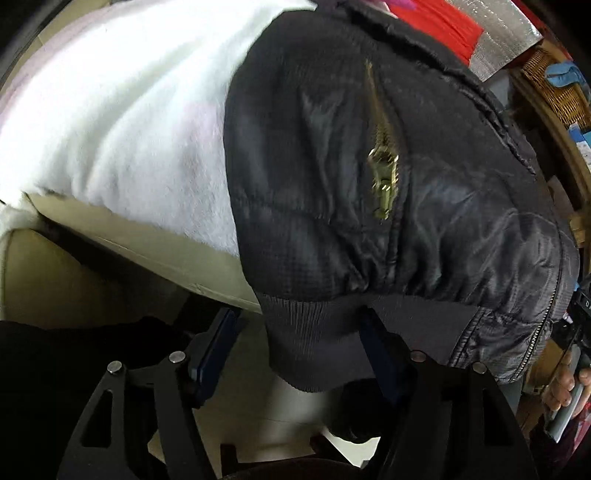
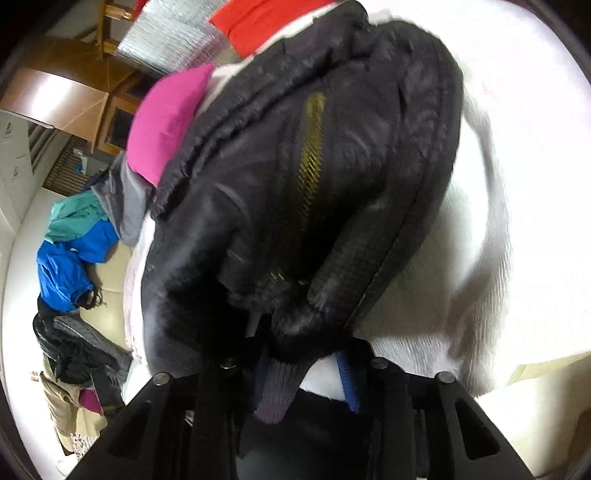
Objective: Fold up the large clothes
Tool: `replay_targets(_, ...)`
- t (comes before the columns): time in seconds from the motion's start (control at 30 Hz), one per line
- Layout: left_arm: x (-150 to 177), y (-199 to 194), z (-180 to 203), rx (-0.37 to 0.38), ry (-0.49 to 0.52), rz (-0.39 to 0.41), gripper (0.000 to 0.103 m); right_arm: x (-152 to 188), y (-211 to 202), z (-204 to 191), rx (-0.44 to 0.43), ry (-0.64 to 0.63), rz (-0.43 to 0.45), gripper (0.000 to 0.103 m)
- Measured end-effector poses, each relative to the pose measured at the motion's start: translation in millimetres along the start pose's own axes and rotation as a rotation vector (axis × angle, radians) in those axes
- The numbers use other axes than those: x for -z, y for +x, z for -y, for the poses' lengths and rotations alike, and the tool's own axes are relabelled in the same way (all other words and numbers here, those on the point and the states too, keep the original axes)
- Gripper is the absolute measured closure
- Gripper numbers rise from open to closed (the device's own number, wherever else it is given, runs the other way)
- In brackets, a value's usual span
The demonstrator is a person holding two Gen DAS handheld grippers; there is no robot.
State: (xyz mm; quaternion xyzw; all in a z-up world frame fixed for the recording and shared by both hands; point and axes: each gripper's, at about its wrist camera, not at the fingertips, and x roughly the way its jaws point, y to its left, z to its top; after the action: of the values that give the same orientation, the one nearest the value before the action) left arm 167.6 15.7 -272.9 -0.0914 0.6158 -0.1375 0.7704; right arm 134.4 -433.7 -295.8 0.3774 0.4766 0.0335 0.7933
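A black quilted jacket (image 1: 332,177) with a gold zipper (image 1: 384,184) lies on a white fleece blanket (image 1: 122,118). Its ribbed hem (image 1: 314,339) hangs over the front edge, between the wide-apart fingers of my left gripper (image 1: 299,332), which is open. In the right wrist view the same jacket (image 2: 295,166) fills the middle, gold zipper (image 2: 310,147) running up it. My right gripper (image 2: 303,369) has ribbed hem fabric (image 2: 277,387) between its blue-padded fingers; the jaws look closed on it.
A cream sofa cushion (image 1: 44,273) sits under the blanket. Pink (image 2: 166,122) and red (image 2: 258,22) clothes lie behind the jacket. A blue and teal jacket (image 2: 70,258) and other clothes are piled at left. Wooden furniture (image 2: 74,96) stands behind.
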Motion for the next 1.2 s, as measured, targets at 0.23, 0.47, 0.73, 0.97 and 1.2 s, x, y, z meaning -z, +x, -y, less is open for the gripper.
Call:
replay_targets(0.23, 4, 2, 14, 0.044, 0.062, 0.017, 0.086, 4, 10, -25, 0.049, -0.146, -0.004, 0.084)
replay_targets(0.47, -15, -68, 24, 0.169, 0.077, 0.15, 0.095, 3, -47, -50, 0.048, -0.258, 0.107, 0.091)
replay_targets(0.73, -89, -163, 46, 0.35, 0.114, 0.356, 0.095, -36, -157, -60, -0.085, -0.244, 0.361, 0.092)
replay_targets(0.97, -210, -153, 71, 0.363, 0.089, 0.398, 0.094, -133, -168, -70, -0.165, -0.118, 0.484, 0.092)
replay_targets(1.2, -341, -86, 93, 0.322, 0.063, 0.345, 0.094, -252, -103, -53, -0.141, 0.029, 0.499, 0.092)
